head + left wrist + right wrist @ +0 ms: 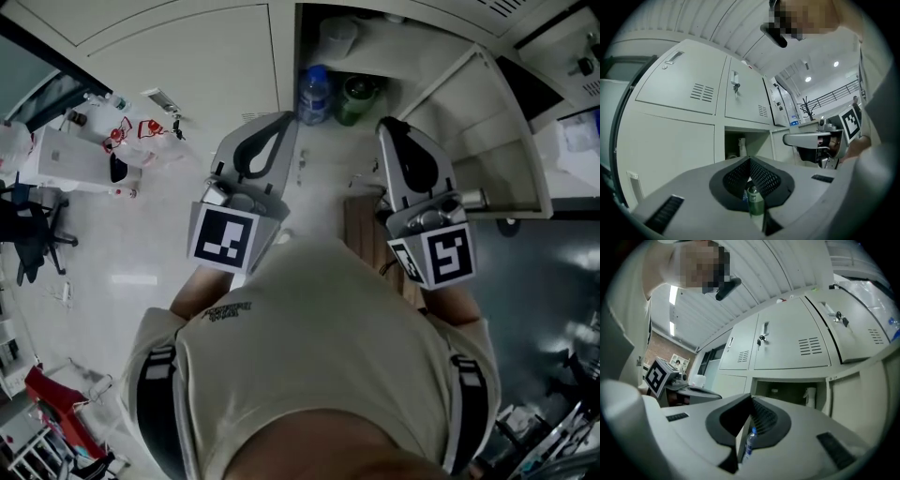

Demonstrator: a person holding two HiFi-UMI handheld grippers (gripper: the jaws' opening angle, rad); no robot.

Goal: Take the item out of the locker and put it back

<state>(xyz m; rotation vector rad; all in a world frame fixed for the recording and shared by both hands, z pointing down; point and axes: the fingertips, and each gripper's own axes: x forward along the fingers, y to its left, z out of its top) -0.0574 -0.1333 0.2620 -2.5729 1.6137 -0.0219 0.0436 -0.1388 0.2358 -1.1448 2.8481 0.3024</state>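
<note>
Head view: left gripper (284, 118) and right gripper (390, 123) are side by side and level, aimed at the open locker compartment (394, 42) at 12 o'clock. Both tongs are pressed together at the tips with nothing clamped, which the left gripper view (750, 160) and right gripper view (751, 398) confirm.

The water bottle (314, 94) is clear plastic with a blue cap and blue label. It stands upright at the foot of the open compartment, just past the left gripper's tip. The green bottle (357, 98), with a dark top, is touching or just beside it at its 3 o'clock. I can't tell whether they sit on the compartment floor or on the room floor.

The water bottle shows through the right jaws' slit (749, 444) and the green bottle through the left (754, 201). The locker door (487, 141) is swung open at 2 o'clock. A white spray bottle (809, 397) stands inside the compartment.
</note>
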